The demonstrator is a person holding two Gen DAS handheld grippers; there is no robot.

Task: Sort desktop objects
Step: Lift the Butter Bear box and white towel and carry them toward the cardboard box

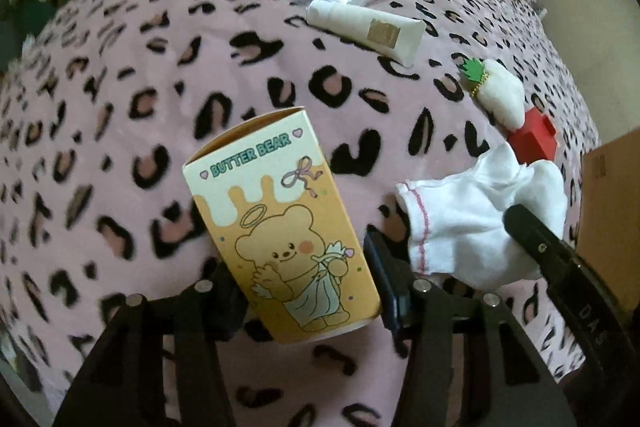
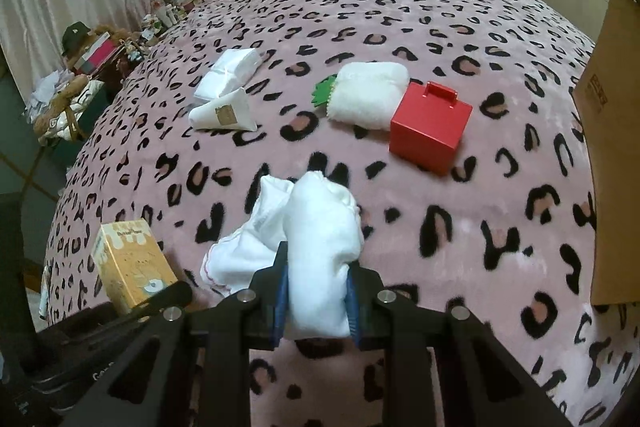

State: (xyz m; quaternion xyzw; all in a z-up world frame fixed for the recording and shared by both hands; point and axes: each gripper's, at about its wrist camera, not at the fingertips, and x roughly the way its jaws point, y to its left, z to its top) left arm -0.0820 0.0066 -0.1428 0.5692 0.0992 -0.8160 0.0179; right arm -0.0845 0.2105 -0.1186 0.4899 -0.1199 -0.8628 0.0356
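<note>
We pinched the Butter Bear box in our left gripper and the white cloth in our right gripper, both near the bed's front edge.

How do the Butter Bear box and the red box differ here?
The Butter Bear box is tall, yellow and printed with a cartoon bear; the red box is squat, plain and has a top handle. The Butter Bear box sits between the left gripper's jaws, which grip its lower part; the red box rests free on the bedspread, touching a white plush. Both are small cartons.
</note>
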